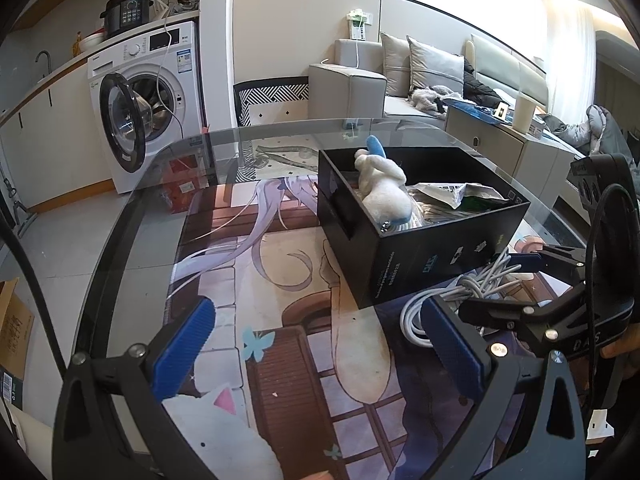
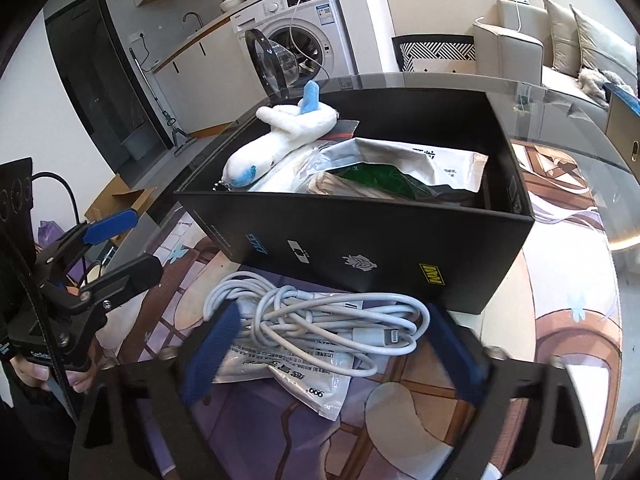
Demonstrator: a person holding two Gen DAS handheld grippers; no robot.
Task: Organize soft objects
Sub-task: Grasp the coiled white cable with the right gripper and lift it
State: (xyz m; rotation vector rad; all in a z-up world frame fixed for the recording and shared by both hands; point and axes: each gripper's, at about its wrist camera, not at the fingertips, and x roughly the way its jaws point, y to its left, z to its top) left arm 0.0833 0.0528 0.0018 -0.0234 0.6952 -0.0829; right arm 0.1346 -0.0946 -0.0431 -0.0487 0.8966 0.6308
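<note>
Coiled white cable (image 2: 320, 320) lies between the right hand-held gripper (image 2: 336, 352)'s spread jaws, seemingly untouched.

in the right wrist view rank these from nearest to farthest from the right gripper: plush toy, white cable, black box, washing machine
1. white cable: coiled on a packet, between the right gripper fingers, which are open.
2. black box: just beyond the cable, on the table.
3. plush toy: in the box's far left corner.
4. washing machine: across the room, door open.
</note>
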